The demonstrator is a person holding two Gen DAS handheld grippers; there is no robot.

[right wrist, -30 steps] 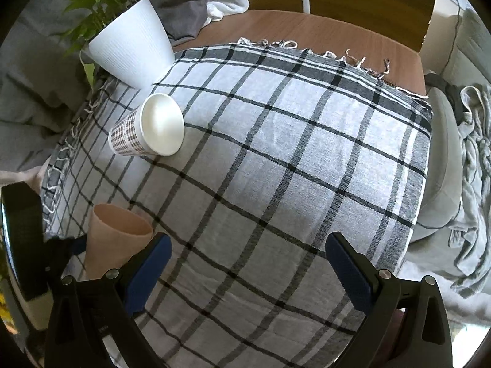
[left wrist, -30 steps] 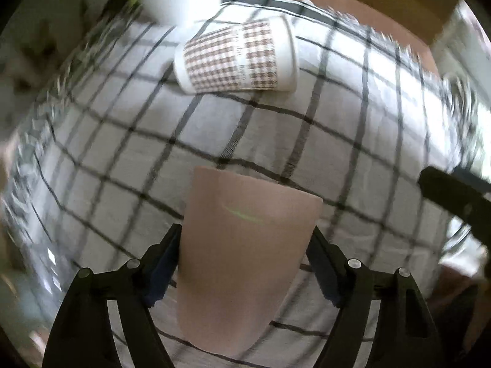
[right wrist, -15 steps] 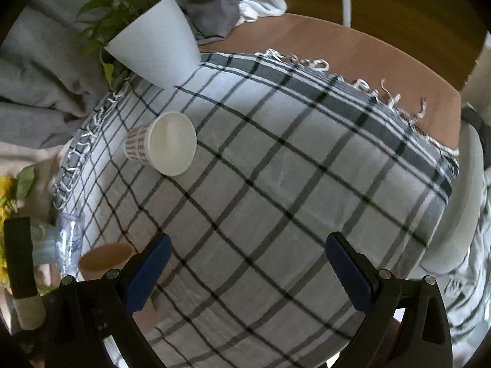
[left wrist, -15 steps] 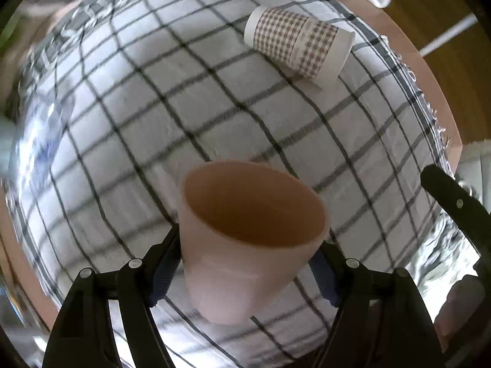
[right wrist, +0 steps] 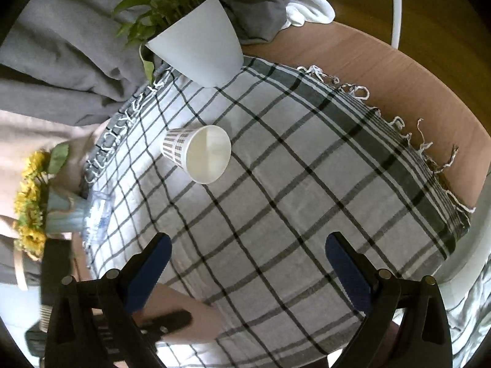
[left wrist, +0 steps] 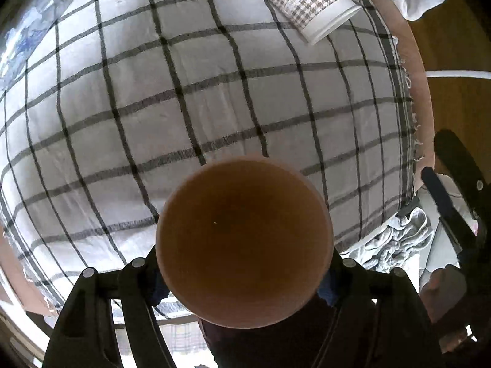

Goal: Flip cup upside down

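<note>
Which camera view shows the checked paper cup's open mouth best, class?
The right wrist view: the checked paper cup lies on its side, mouth facing the camera. The left wrist view shows only its patterned side and rim edge, partly cropped.

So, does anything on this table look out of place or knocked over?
Yes: the checked paper cup lies on its side on the plaid cloth, open mouth toward the right gripper, which is open. No spill shows. The pink cup is held off the cloth in the left gripper.
</note>
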